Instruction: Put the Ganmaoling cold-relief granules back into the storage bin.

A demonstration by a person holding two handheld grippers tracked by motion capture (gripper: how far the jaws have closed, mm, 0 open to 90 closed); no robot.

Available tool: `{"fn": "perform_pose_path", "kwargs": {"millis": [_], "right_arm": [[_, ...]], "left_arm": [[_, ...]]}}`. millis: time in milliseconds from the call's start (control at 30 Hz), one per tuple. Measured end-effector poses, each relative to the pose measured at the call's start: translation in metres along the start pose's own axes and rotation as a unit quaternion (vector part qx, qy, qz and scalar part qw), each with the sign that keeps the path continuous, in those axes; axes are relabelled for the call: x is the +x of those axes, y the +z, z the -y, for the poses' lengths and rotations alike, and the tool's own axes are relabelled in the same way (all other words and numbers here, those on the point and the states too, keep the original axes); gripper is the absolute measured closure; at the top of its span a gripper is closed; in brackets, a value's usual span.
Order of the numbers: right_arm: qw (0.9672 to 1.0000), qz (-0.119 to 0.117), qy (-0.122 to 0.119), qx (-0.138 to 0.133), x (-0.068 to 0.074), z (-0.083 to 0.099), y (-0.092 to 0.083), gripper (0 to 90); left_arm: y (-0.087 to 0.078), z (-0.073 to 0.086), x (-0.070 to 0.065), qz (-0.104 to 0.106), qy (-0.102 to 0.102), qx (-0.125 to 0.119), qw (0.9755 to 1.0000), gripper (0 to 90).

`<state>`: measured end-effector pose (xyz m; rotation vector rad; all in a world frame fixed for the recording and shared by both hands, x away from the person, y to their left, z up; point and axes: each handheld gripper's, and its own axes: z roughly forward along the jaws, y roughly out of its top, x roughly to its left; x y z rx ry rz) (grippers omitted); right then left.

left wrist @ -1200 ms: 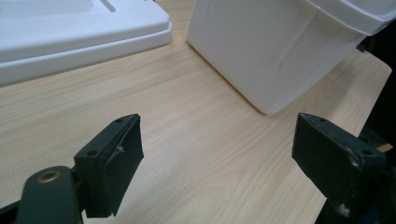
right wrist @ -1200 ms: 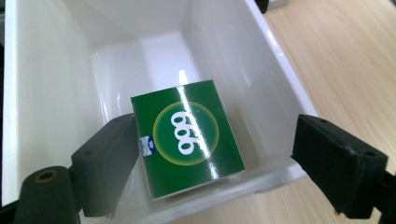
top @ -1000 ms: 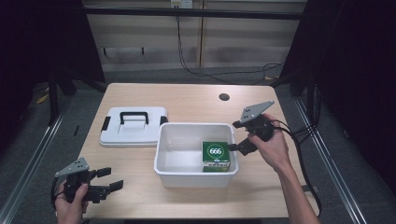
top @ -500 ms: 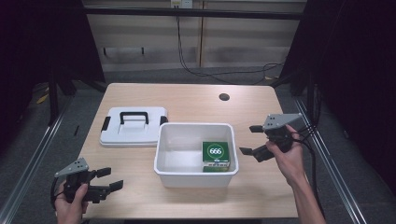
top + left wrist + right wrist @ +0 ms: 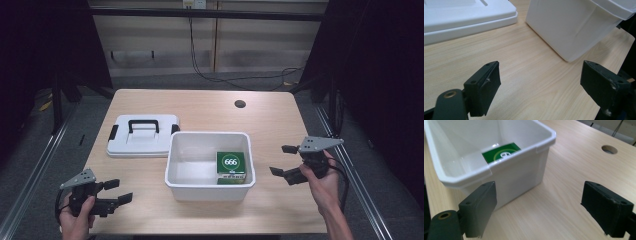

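A white plastic bin (image 5: 180,176) stands in the middle of the wooden table, and a green box (image 5: 230,167) marked 666 lies in its right end. The bin's white lid (image 5: 142,135) with a black handle lies flat to its left. My right gripper (image 5: 283,161) is open and empty, held a little right of the bin; its own view shows the bin (image 5: 511,172) with the green box (image 5: 501,152) inside. My left gripper (image 5: 116,192) rests open and empty near the front left corner, facing the bin's wall (image 5: 571,27) and the lid (image 5: 466,17).
A round cable hole (image 5: 240,104) sits in the table at the back right, seen too as a hole (image 5: 609,149) in the right gripper view. Bare wood (image 5: 280,210) lies around the bin. Dark floor and metal rails flank the table.
My right gripper has drawn away from the bin's right rim toward the table's right side and front, open. The green box stays in the bin. The left gripper has not moved.
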<state>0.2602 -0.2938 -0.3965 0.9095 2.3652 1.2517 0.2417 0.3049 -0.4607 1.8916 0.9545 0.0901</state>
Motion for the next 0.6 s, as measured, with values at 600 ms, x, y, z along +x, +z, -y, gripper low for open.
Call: {"fn": "perform_pose_path", "kwargs": {"millis": [600], "right_arm": [[0.9979,0.021,0.061,0.000,-0.002,0.070,-0.004,12.6]], "left_arm": [[0.001,0.000,-0.002,-0.003,0.000,0.003,1.0000,16.3]]}}
